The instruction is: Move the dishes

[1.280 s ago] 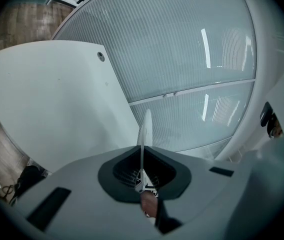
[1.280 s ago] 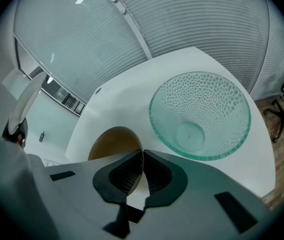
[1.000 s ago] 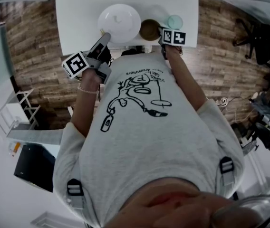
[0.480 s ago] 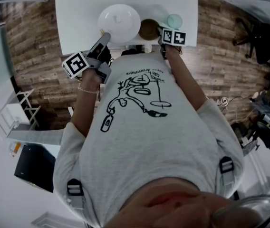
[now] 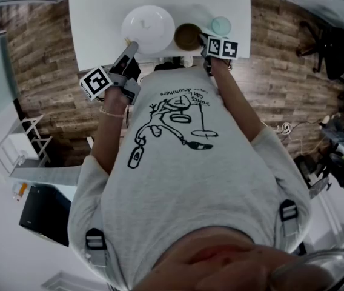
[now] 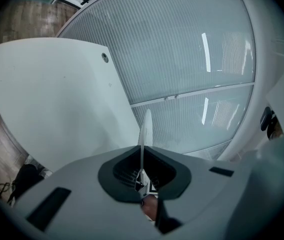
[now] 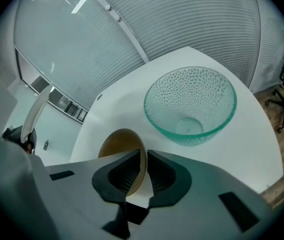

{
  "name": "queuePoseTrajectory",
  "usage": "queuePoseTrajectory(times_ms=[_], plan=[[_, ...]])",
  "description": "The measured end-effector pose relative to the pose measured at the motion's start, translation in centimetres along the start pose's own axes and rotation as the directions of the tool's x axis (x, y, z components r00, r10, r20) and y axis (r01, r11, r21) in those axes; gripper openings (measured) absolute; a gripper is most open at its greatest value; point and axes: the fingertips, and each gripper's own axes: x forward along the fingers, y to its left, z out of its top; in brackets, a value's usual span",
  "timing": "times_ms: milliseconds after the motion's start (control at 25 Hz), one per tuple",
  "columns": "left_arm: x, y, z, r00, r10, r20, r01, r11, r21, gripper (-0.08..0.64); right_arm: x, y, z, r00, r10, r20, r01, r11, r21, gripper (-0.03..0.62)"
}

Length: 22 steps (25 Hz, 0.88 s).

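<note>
A white plate (image 5: 148,29) lies over the near part of the white table (image 5: 99,17). My left gripper (image 5: 129,48) is shut on its near rim; in the left gripper view the plate (image 6: 145,129) shows edge-on, pinched between the jaws. A brown bowl (image 5: 188,36) sits right of the plate. My right gripper (image 5: 205,41) is shut on the brown bowl's rim (image 7: 143,160), one jaw inside and one outside. A green dimpled glass bowl (image 5: 222,26) stands to the right, also seen large as the glass bowl (image 7: 190,104) just beyond the right jaws.
The table's near edge runs just in front of my body. Wood floor (image 5: 45,65) lies to both sides. A frosted glass wall (image 6: 182,59) rises behind the table. A black office chair (image 5: 323,41) stands at the right.
The plate and the brown bowl have shifted slightly left and away with both grippers holding them. The glass bowl has stayed put.
</note>
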Motion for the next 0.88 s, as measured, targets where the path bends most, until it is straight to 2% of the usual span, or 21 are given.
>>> queuePoseTrajectory(times_ms=[400, 880], plan=[[-0.2, 3.8, -0.2, 0.999, 0.041, 0.008, -0.041, 0.999, -0.027, 0.011, -1.4, 0.3, -0.1, 1.0, 0.014, 0.023, -0.014, 1.0, 0.027, 0.051], [0.9, 9.3, -0.9, 0.994, 0.105, -0.034, -0.106, 0.994, -0.034, 0.011, -3.0, 0.8, 0.4, 0.998, 0.013, 0.063, -0.015, 0.999, 0.039, 0.051]])
